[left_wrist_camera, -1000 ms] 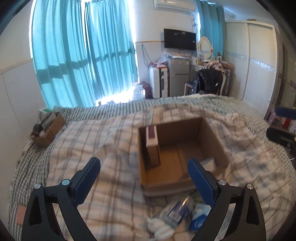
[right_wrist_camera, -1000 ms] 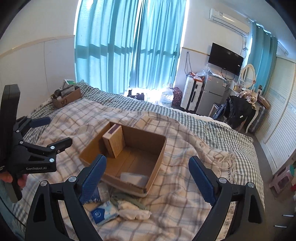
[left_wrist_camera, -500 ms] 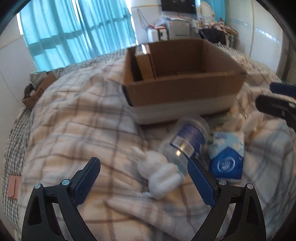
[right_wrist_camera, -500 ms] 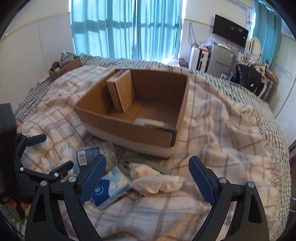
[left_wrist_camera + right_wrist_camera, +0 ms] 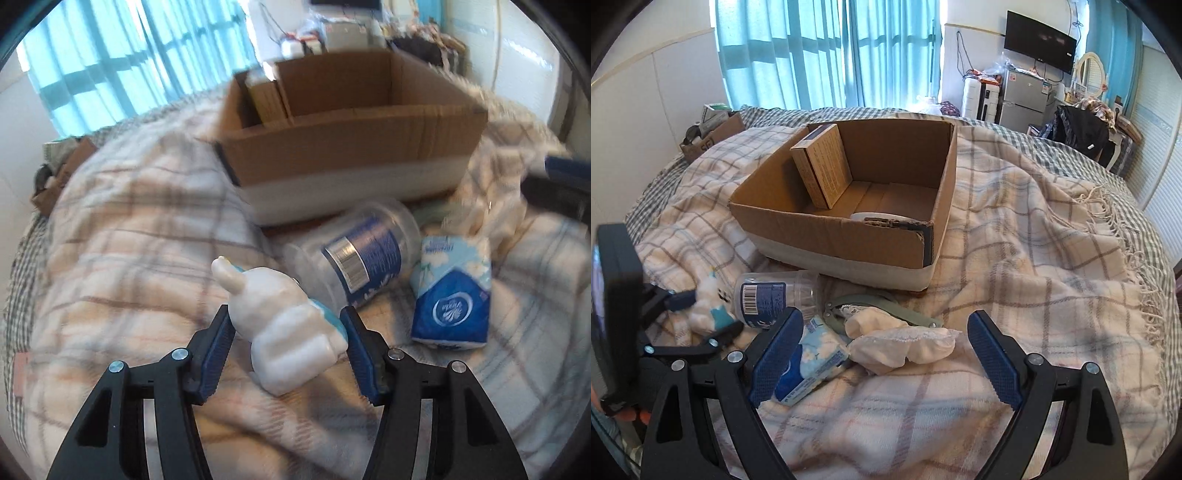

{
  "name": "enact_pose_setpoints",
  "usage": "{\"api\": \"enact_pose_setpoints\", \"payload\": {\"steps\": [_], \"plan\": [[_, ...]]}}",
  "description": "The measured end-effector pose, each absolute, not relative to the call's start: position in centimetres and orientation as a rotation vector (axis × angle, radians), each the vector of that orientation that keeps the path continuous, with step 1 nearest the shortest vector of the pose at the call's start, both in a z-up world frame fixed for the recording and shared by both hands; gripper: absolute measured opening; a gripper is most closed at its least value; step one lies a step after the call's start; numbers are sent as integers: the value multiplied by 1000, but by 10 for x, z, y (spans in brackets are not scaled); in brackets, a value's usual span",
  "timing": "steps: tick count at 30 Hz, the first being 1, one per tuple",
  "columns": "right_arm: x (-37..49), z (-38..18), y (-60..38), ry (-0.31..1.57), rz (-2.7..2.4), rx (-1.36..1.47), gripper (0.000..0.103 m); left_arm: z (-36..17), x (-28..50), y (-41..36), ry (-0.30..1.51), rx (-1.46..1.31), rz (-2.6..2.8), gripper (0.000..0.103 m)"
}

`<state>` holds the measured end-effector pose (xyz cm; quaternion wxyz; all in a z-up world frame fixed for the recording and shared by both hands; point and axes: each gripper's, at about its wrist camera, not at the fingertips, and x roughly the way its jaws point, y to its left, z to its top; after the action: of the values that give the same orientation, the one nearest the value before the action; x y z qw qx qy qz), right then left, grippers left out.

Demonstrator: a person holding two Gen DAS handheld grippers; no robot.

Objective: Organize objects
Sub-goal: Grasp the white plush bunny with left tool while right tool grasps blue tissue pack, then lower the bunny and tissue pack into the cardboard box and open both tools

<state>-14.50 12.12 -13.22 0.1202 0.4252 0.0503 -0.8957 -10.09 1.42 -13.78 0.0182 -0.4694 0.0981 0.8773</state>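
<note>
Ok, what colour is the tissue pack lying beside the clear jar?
Blue and white tissue pack, with a light floral top; clearest in the left wrist view.

L gripper (image 5: 288, 332): narrowed, low | R gripper (image 5: 884, 354): wide apart, hovering

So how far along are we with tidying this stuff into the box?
Early. Done: one small carton stands inside the cardboard box. In hand: the left gripper is closing around the white bunny toy. Left on the blanket: clear jar, tissue pack, white cloth. The right gripper is open.
</note>
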Motion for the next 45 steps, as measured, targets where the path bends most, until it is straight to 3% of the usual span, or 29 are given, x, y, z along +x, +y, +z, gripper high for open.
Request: {"api": "enact_pose_setpoints", "payload": {"steps": [10, 19, 26, 28, 45], "plan": [[-131, -149, 71, 268, -2519, 1355, 91, -84, -97, -23, 165, -1292, 2865, 60], [-149, -191, 43, 342, -2489, 1574, 91, -109, -103, -39, 114, -1337, 2788, 60], [-160, -221, 25, 455, -2431, 1674, 91, -117, -108, -55, -33, -1370, 2740, 60], [-162, -226, 27, 459, -2434, 1708, 83, -117, -107, -55, -40, -1367, 2739, 60], [-93, -125, 55, 281, -2532, 1278, 80, -103, -85, -38, 7, -1384, 2751, 60]]}}
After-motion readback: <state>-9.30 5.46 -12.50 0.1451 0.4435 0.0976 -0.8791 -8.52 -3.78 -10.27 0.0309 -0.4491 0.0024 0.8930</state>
